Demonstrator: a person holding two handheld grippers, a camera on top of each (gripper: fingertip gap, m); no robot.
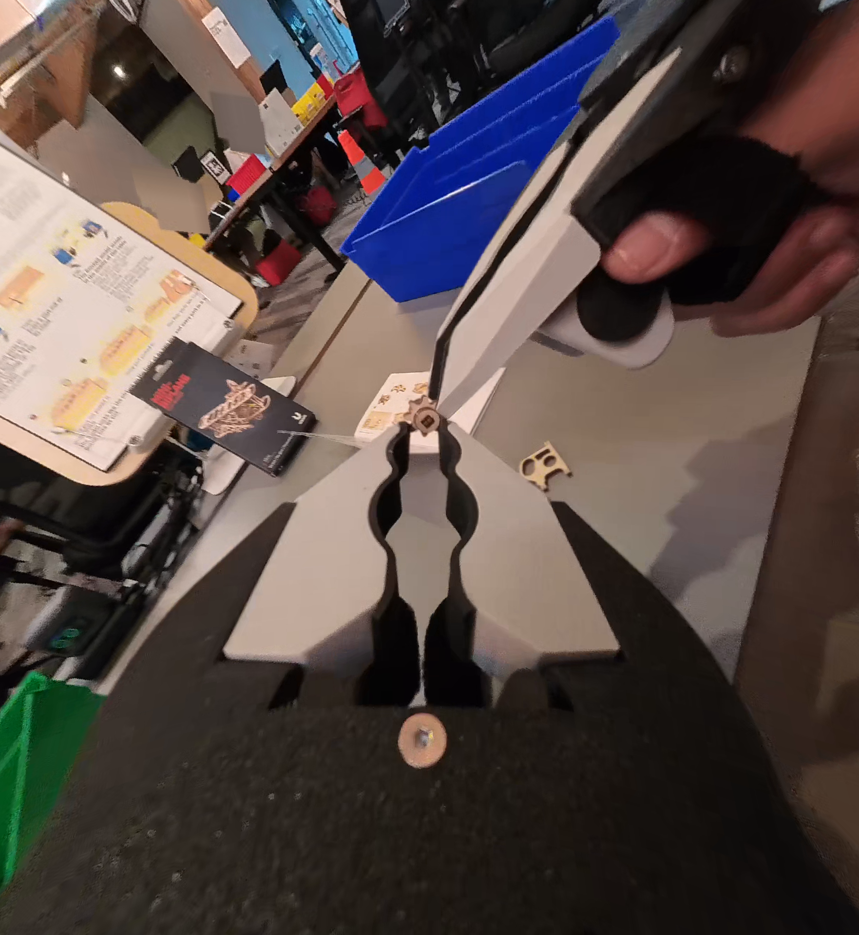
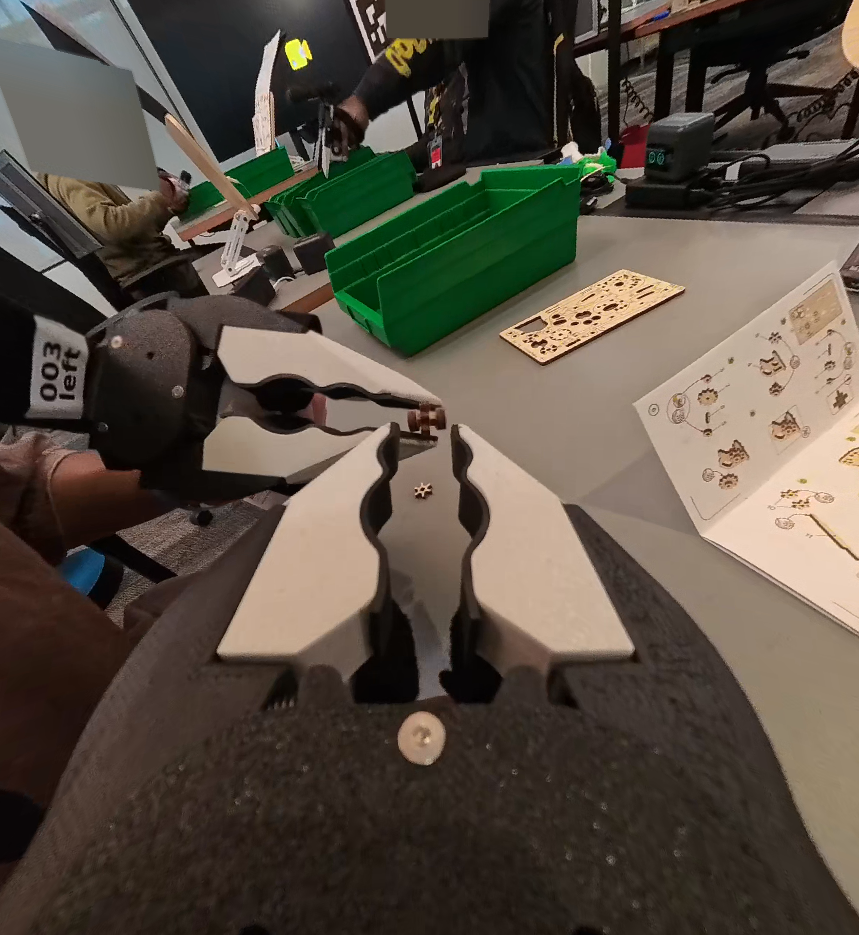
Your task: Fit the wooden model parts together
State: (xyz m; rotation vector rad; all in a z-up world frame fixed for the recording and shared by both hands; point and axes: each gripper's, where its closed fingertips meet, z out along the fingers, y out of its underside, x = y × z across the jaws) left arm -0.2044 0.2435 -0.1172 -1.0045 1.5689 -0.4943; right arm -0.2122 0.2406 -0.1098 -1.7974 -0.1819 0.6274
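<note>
2 grippers | left fingers (image 2: pixel 424 419) pinch gear (image 1: pixel 424 419) | right fingers (image 2: pixel 422 435) apart, empty | grey table (image 2: pixel 594 405)

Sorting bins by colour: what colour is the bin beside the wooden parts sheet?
Green bin, clearest in the right wrist view.

Loose gear (image 2: pixel 422 491) on table (image 2: pixel 543 445); bin (image 2: pixel 447 283) behind, parts sheet (image 2: pixel 594 316) beside, leaflet (image 2: pixel 781 445) right.

Even indoor light, blurred warped edges
</note>
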